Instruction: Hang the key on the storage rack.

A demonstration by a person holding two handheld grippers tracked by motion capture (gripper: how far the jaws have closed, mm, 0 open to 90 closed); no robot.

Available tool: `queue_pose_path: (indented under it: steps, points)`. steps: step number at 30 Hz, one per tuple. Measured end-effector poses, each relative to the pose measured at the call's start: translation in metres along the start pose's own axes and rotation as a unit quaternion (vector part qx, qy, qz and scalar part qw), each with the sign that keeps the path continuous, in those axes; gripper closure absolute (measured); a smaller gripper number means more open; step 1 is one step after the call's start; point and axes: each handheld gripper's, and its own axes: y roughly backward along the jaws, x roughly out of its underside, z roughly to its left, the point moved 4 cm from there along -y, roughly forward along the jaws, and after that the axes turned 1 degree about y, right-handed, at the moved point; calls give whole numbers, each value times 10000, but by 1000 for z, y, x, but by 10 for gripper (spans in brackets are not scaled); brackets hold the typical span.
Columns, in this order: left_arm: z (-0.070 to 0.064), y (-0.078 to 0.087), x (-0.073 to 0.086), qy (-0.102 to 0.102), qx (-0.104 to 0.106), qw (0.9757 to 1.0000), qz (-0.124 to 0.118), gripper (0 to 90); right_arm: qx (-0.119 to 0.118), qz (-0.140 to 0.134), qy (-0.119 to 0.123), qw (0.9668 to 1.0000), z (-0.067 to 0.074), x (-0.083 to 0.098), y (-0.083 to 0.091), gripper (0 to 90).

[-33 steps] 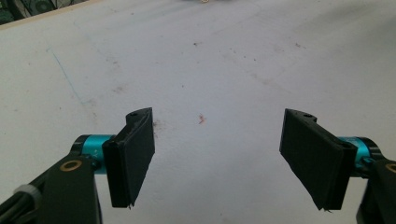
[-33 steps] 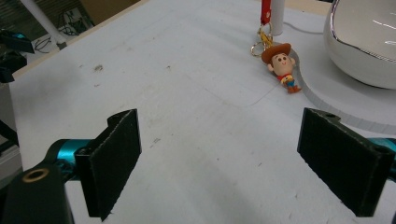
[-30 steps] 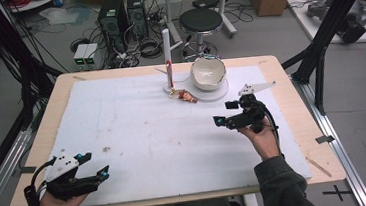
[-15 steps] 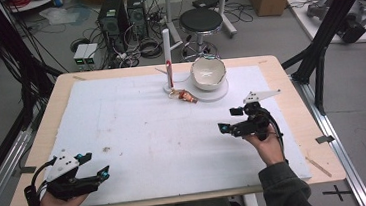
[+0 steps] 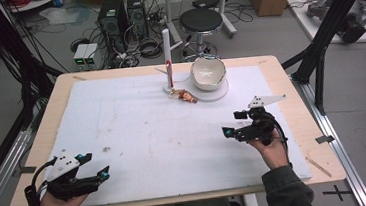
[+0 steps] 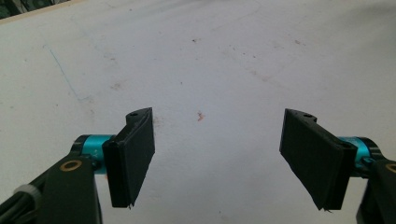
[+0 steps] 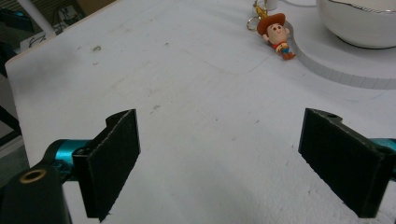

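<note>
A small cowboy-doll keychain (image 5: 186, 96) lies on the white mat beside a round white foam disc (image 5: 219, 95), on which a white bowl (image 5: 208, 73) stands. A thin white post (image 5: 167, 54) rises just left of them. My right gripper (image 5: 232, 123) hovers open at the mat's right side, well short of the doll. In the right gripper view its jaws (image 7: 223, 126) stand wide apart and empty, with the doll (image 7: 276, 33), the disc (image 7: 336, 65) and the bowl (image 7: 359, 21) ahead. My left gripper (image 5: 95, 165) rests open near the front left corner, over bare mat (image 6: 217, 135).
The white mat (image 5: 138, 127) covers most of the wooden table (image 5: 289, 81). Faint stains mark the mat (image 6: 200, 115). Black frame struts stand at both sides of the table. A stool (image 5: 206, 18) and computer cases sit on the floor behind.
My right gripper has drawn back toward the near edge and slightly to the right, still open. The left gripper has not moved.
</note>
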Motion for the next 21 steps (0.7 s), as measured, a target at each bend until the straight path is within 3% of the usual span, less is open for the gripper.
queue_pose_path:
  steps: [21]
  points:
    - [1,0,2,35,27,10000,55,268,100,-42,-47,9999,-2,21,10,116]
